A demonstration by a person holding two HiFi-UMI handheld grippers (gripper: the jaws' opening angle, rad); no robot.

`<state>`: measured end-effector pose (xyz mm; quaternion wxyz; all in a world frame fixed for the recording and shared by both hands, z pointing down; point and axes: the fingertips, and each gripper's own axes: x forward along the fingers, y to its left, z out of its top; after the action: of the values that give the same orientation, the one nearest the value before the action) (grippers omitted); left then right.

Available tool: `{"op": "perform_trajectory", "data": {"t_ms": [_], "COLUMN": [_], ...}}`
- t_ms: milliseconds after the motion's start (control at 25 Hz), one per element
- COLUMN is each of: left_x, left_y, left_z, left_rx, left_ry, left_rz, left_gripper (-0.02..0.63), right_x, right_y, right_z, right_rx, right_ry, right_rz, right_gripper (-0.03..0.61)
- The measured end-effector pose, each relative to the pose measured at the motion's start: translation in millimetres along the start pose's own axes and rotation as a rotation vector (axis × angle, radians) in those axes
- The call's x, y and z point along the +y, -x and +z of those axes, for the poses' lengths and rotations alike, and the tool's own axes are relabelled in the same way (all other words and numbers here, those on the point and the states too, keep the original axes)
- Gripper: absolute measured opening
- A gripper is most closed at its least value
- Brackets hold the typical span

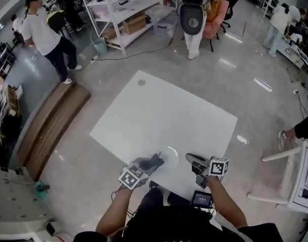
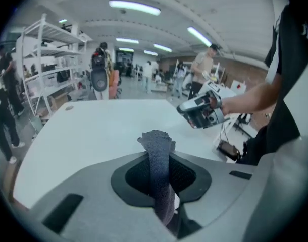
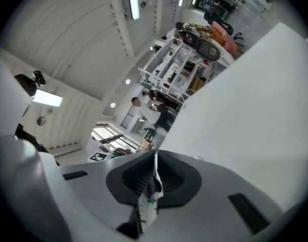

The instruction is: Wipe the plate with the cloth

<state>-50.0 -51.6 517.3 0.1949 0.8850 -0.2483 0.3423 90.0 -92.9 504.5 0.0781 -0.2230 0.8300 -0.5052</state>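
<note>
The left tool (image 1: 148,166) is clenching the cloth (image 1: 155,161) just beside the plate (image 1: 172,155), over the tabletop's (image 1: 154,115) near edge; the right tool (image 1: 190,159) is pinching the plate's rim. Wiping well is likely calling for pressing the cloth flat and circling, with the plate held firm.

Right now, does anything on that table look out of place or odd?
Nothing looks spilled or broken. The grey cloth is just bunched upright in the left gripper, and the white plate sits close to the table's near edge, hard to spot against the white top.
</note>
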Motion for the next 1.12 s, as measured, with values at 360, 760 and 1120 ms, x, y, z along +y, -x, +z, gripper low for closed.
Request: {"op": "perform_trajectory", "data": {"t_ms": [360,760,1120], "left_x": [-42.8,-63.0,-68.6], "left_y": [50.6,70.0,67.2], "left_z": [37.2,41.5,54.3], "left_rx": [-0.581,-0.654,-0.615], "left_ry": [0.407,0.379,0.319], "left_rz": [-0.094,-0.104,-0.197], "left_gripper": [0.051,0.051,0.051], "right_x": [98.8,114.1,129.6], "right_y": [23.4,29.6,23.7], "right_z": [2.9,-5.2,4.5], "right_rx": [0.003,0.001,-0.023], "right_ry": [0.469,0.507,0.535], "right_rz": [0.123,0.172,0.122], "right_gripper": [0.005,0.005,0.005]}}
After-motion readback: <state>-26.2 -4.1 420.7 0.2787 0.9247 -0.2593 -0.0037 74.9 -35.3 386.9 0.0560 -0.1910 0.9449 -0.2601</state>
